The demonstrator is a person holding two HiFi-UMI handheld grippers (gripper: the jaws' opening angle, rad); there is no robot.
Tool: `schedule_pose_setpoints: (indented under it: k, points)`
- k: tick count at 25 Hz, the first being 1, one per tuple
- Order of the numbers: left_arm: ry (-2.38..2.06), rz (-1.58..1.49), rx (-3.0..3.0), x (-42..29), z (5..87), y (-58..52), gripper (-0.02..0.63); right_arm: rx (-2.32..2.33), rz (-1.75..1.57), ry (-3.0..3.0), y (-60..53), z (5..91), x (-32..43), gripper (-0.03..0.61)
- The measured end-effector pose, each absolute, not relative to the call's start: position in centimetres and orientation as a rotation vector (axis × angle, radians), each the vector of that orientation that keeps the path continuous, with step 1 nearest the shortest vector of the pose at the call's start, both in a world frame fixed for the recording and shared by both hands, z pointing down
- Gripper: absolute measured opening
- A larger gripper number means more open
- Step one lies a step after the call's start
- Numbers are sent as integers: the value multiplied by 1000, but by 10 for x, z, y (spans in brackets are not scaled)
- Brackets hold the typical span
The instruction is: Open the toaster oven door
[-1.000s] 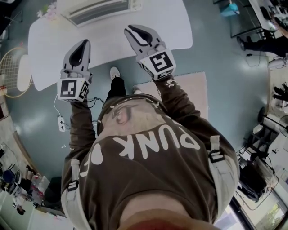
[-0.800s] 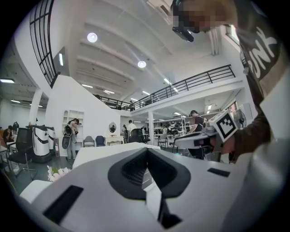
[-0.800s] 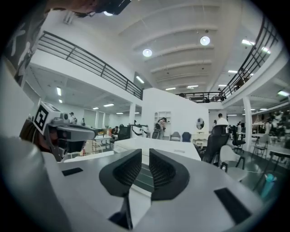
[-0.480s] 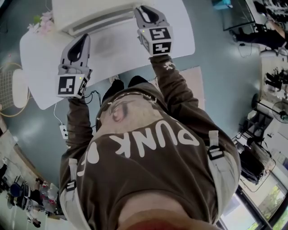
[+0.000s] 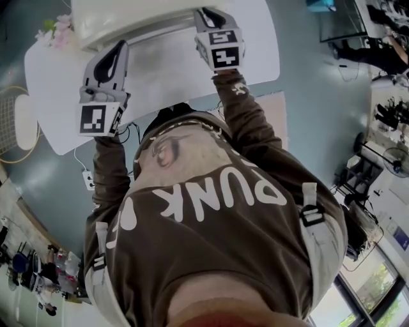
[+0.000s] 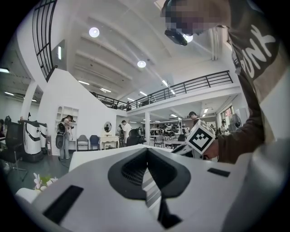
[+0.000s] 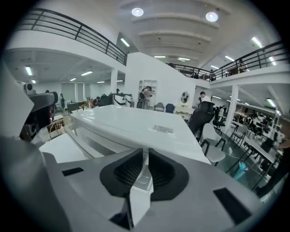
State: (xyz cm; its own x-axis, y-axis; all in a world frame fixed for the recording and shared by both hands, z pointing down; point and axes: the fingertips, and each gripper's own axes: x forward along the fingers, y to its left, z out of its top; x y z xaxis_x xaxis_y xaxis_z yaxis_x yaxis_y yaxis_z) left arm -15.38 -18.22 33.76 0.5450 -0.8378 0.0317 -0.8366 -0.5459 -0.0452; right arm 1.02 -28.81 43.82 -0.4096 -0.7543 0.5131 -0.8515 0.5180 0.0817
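claw left (image 5: pixel 117 48) clenched, empty | claw right (image 5: pixel 204 13) clenched, empty | toaster oven (image 5: pixel 121 18) x1 | table (image 5: pixel 172 73) x1

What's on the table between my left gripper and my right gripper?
Nothing: the head view shows only bare white table between the left gripper and the right gripper.

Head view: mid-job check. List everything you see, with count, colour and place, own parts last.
Toaster oven: one, white, far side of the table.
Table: one, white, ahead of the person.
Flowers: one bunch, pink, table's left corner, beside the oven.
Rug: one, pink, floor right of the table.
Power strip: one, white, floor at left.
Hoodie: one, brown, on the person.
Left gripper: one, grey, jaws together, empty, over the table.
Right gripper: one, grey, jaws together, empty, at the oven.
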Motion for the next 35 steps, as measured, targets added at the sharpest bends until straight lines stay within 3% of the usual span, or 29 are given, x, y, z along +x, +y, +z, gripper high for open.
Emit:
schedule_pose_setpoints:
  k: [2, 4, 35]
  points:
    - [1493, -73, -2731, -157, 335, -185, 3, 1278, 223, -2261, -284, 438, 1, 9]
    - [1501, -62, -2727, -160, 338, -189, 3, 1248, 173, -2239, -283, 444, -7, 3]
    - [1374, -35, -2786, -135, 333, -193, 3, 1062, 298, -2114, -129, 544, 32, 8]
